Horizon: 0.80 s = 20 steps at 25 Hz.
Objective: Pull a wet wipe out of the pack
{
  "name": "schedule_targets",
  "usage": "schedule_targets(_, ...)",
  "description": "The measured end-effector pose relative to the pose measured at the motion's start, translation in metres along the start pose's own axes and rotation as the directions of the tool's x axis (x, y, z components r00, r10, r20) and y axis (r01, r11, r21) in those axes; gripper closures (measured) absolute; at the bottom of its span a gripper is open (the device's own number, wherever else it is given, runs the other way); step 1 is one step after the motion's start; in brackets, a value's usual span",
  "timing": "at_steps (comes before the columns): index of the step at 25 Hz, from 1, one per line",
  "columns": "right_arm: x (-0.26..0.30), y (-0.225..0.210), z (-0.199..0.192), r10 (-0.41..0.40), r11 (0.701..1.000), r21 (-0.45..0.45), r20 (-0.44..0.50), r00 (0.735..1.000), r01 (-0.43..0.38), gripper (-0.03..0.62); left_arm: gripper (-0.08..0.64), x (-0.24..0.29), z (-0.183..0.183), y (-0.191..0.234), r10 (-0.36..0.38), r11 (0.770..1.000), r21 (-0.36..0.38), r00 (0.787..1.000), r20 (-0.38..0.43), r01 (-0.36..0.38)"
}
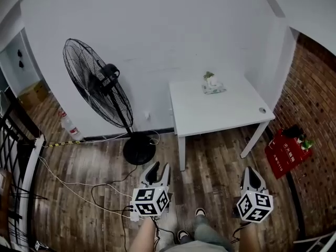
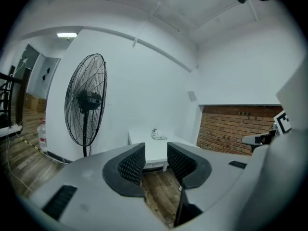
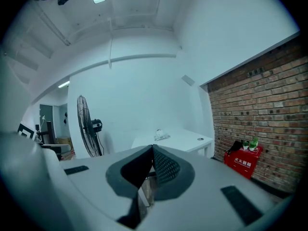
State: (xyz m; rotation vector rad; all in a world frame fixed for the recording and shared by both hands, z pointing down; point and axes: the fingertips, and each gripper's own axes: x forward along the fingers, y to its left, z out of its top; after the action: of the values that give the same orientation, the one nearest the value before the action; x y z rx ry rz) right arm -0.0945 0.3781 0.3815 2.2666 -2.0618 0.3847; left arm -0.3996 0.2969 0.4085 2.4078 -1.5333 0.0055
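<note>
The left tongs (image 1: 161, 168) gape wide and empty, likely readied for the grab; the right tongs (image 1: 251, 172) are pinched together on nothing. The wet wipe pack (image 1: 213, 87) lies well ahead, near the far edge of the counter (image 1: 220, 114).

White worktop (image 1: 210, 117), wipe pack (image 1: 213, 85) at far edge; pedestal fan (image 1: 97, 83) left; left tongs (image 1: 159, 166) spread, right tongs (image 1: 250, 170) closed, over wooden floor (image 1: 210, 164).

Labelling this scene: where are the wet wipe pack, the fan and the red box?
wet wipe pack (image 1: 214, 88): head view, pack's middle.
fan (image 1: 108, 76): head view, motor hub.
red box (image 1: 285, 152): head view, top face.
</note>
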Motion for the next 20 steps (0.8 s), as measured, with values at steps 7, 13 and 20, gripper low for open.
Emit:
schedule_targets(7, 0.036, 0.003, -0.004, 0.020, 1.000, 0.007, -0.016, 1.000, -0.020, 0.591, 0.428, 0.029, -0.001, 0.015, 0.022, 1.000, -0.006, 1.000, -0.006, -0.022)
schedule_targets(13, 0.082, -0.008, 0.004, 0.023, 0.999, 0.022, -0.011, 1.000, -0.022, 0.591, 0.428, 0.074, 0.010, 0.025, 0.028, 1.000, 0.004, 1.000, -0.003, -0.028)
schedule_targets(20, 0.146, -0.037, 0.029, 0.019, 0.999, 0.043, 0.003, 1.000, -0.019, 0.591, 0.428, 0.148, 0.040, 0.018, 0.023, 0.999, 0.037, 1.000, 0.017, -0.024)
